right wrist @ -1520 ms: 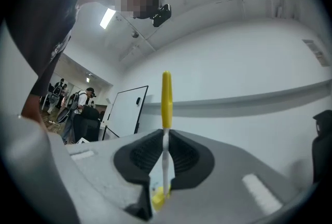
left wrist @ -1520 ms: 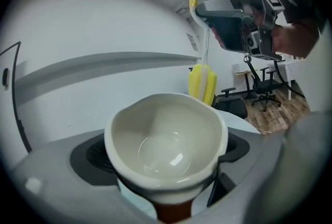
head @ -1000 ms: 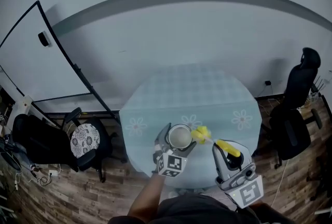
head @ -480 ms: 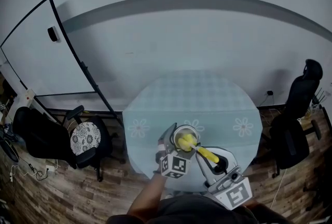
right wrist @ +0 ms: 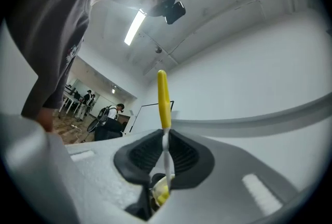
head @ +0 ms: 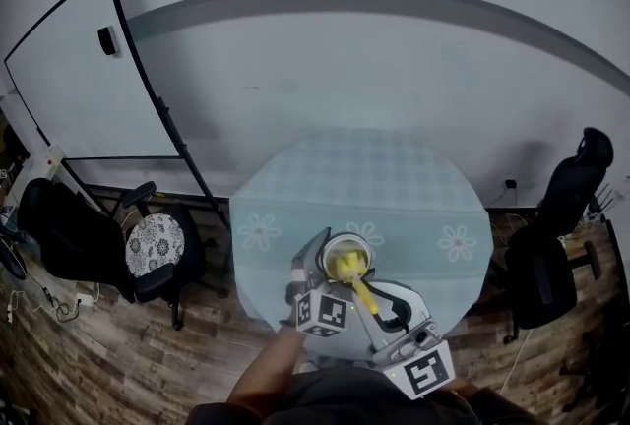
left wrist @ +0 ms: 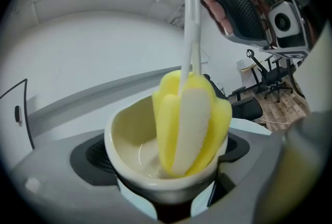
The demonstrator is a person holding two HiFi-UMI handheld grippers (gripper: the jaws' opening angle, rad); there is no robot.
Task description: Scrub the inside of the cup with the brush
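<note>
At the near edge of the table (head: 364, 177), my left hand-held gripper (left wrist: 165, 181) is clamped round the cup (left wrist: 129, 129). My right hand-held gripper (right wrist: 165, 158) is clamped on the brush (left wrist: 189, 124) handle. The yellow sponge head stands inside the cup.

- The round table (head: 374, 172) is standing on the wood floor (head: 89, 354). Its pale blue-green top is showing a faint check pattern across the far half.
- Three white flower prints are showing in the top: one at the left (head: 258, 234), one near the middle (head: 367, 234) and one at the right (head: 457, 242).
- The cup (head: 330, 248) is sitting over the table's near part, just beside the middle flower. I am gripping it in my left tongs (head: 342, 261), so I cannot tell whether its base is touching the top.
- On the floor, a chair with a patterned cushion (head: 156, 244) is standing left of the table, and a black chair (head: 551, 256) is standing to its right.
</note>
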